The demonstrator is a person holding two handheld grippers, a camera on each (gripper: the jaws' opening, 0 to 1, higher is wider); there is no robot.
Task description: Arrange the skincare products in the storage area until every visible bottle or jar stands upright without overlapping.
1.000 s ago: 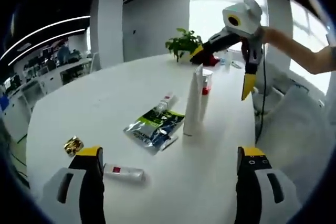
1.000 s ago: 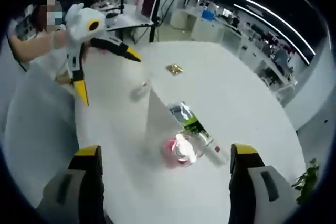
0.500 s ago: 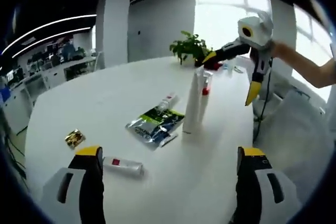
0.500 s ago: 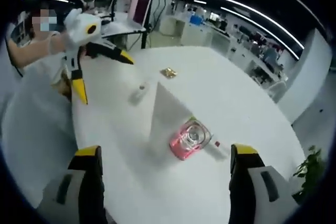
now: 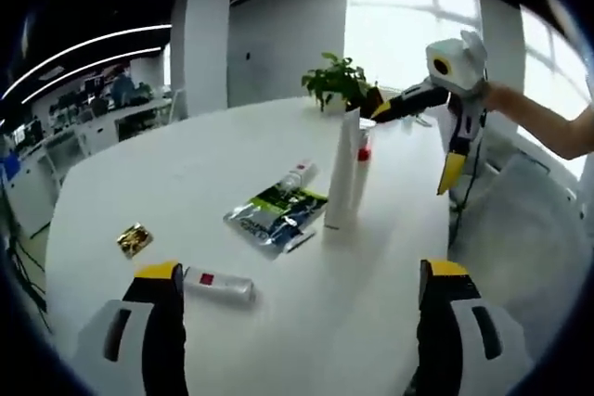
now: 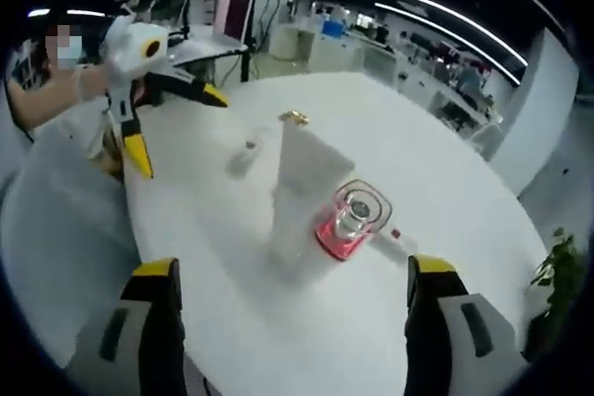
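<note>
White table (image 5: 186,173) holding tall white tube (image 5: 341,172) standing upright; small tube (image 5: 216,284) lying flat, long axis sideways. Left gripper (image 5: 297,331) and right gripper (image 6: 290,322) both hanging with jaws apart.

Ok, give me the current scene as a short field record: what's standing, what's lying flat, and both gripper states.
surface: round white table
standing: tall white tube upright, red-banded bottle right behind it
lying flat: green and silver sachet; small white tube with red label; gold foil packet
background: potted plant at the table's far edge
left gripper: open, holding nothing, above the table
right gripper: open, holding nothing, raised beyond the standing pair
task status: not finished, flat items remain
</note>
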